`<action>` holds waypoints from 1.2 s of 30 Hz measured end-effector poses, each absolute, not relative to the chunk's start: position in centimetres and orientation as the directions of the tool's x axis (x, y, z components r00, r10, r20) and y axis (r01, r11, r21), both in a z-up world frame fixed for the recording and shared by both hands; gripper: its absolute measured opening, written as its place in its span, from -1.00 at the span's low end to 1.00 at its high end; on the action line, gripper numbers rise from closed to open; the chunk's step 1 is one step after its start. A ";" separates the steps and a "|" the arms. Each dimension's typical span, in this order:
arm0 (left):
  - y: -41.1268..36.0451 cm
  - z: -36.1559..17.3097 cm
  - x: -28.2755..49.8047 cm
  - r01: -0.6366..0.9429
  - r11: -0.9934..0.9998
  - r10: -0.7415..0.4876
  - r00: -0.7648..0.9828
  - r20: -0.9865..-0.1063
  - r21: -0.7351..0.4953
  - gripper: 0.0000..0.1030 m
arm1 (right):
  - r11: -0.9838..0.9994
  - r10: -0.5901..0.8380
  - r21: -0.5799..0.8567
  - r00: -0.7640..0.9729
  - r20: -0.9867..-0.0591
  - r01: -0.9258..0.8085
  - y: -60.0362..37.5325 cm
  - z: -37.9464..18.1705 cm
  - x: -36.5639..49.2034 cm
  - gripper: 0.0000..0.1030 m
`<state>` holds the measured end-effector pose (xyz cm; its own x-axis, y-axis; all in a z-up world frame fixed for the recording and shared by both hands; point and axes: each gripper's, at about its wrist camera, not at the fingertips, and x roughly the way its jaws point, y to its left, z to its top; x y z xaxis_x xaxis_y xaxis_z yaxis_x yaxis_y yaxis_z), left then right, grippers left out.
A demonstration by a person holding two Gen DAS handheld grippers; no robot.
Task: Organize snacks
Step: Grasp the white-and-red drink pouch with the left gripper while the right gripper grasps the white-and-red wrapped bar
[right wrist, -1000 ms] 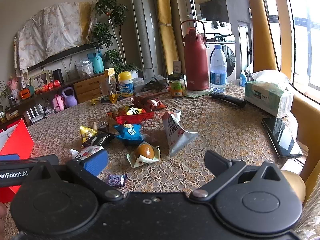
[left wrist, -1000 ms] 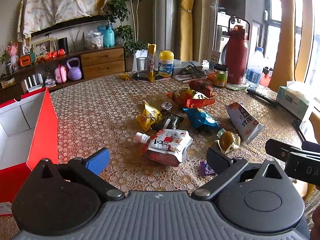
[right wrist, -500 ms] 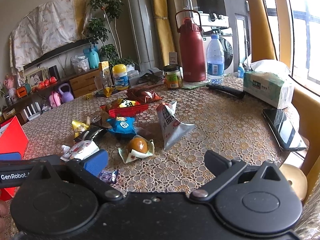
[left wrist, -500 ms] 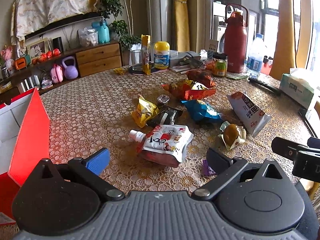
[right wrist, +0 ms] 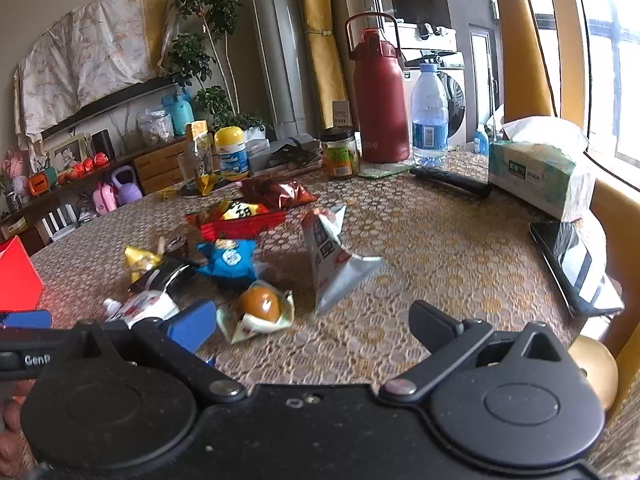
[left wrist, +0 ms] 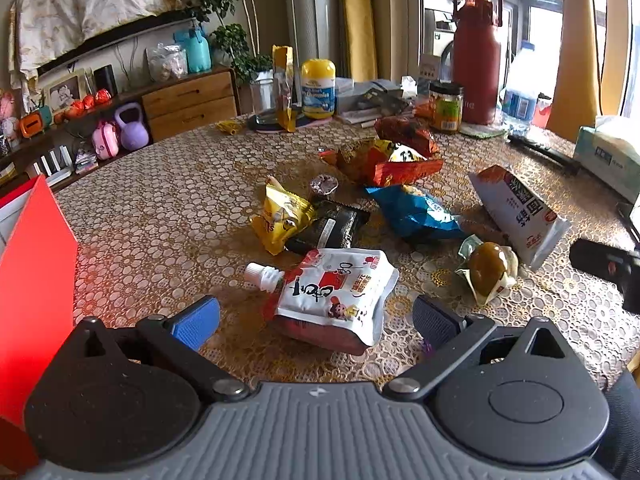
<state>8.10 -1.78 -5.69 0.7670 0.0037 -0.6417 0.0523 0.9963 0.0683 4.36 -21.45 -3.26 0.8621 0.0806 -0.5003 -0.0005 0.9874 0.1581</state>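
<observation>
The pouch [left wrist: 336, 294], white and red with a capped spout, lies near the worktop's [left wrist: 168, 208] near edge, and it is now framed between the fingers of the left claw [left wrist: 316, 318], which has been brought closer over the last second. That claw is spread wide and holds nothing. The right claw [right wrist: 312, 326] is likewise wide apart and empty, near the wrapped egg [right wrist: 260, 306]. The red box [left wrist: 36, 292] stands at the left edge. A first pick seems imminent; nothing has been sorted yet.
</observation>
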 end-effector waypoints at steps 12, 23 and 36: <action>-1.9 -7.4 10.9 0.070 0.995 -0.002 0.751 -0.660 0.077 1.00 | 0.996 0.059 0.094 0.865 -0.499 -0.014 -21.9 -3.5 10.2 1.00; -1.4 -8.8 12.4 0.083 0.995 -0.028 0.743 -0.669 0.051 1.00 | 0.997 0.067 0.061 0.852 -0.519 -0.041 -21.2 -4.6 14.0 1.00; -1.1 -9.7 13.0 0.094 0.996 -0.063 0.723 -0.688 0.008 0.72 | 0.996 0.080 0.070 0.827 -0.556 -0.049 -21.4 -6.3 16.2 0.59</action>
<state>12.98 -1.10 -9.69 0.7228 -0.0626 -0.6882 0.0938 0.9956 0.0080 16.21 -21.36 -6.30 0.8270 0.0798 -0.5565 -0.0491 0.9963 0.0699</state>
